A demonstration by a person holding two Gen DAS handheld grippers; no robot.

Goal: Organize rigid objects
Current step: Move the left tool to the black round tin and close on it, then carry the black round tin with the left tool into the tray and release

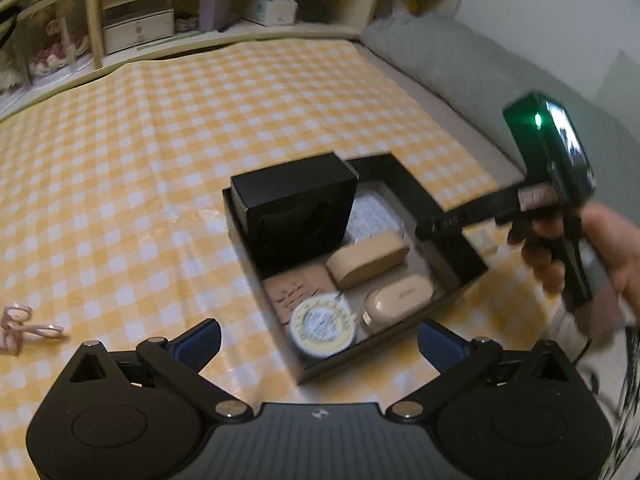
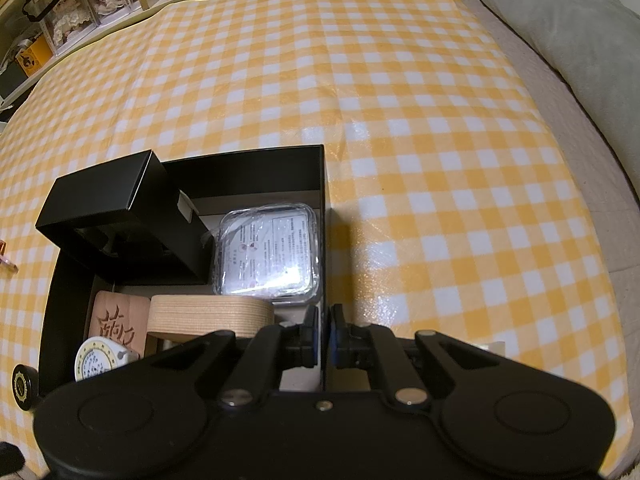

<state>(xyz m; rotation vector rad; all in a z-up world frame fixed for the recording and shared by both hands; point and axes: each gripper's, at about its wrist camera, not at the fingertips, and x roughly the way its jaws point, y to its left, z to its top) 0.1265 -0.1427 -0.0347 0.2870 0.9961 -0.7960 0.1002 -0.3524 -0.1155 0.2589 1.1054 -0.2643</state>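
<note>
In the middle of the left wrist view sits the tray (image 1: 460,248), holding a black box (image 1: 292,208), wood block (image 1: 366,258), case (image 1: 400,298) and round tin (image 1: 322,326). The left gripper (image 1: 320,340) is spread wide and empty above the tin. The right gripper (image 2: 323,338) is clamped on the tray's wall, steadying it. A good next pick is probably the pink clip (image 1: 24,326) at lower left: approach low, jaws astride it. Blur hides the tin's label, and the clip is cut off by the frame's edge.
</note>
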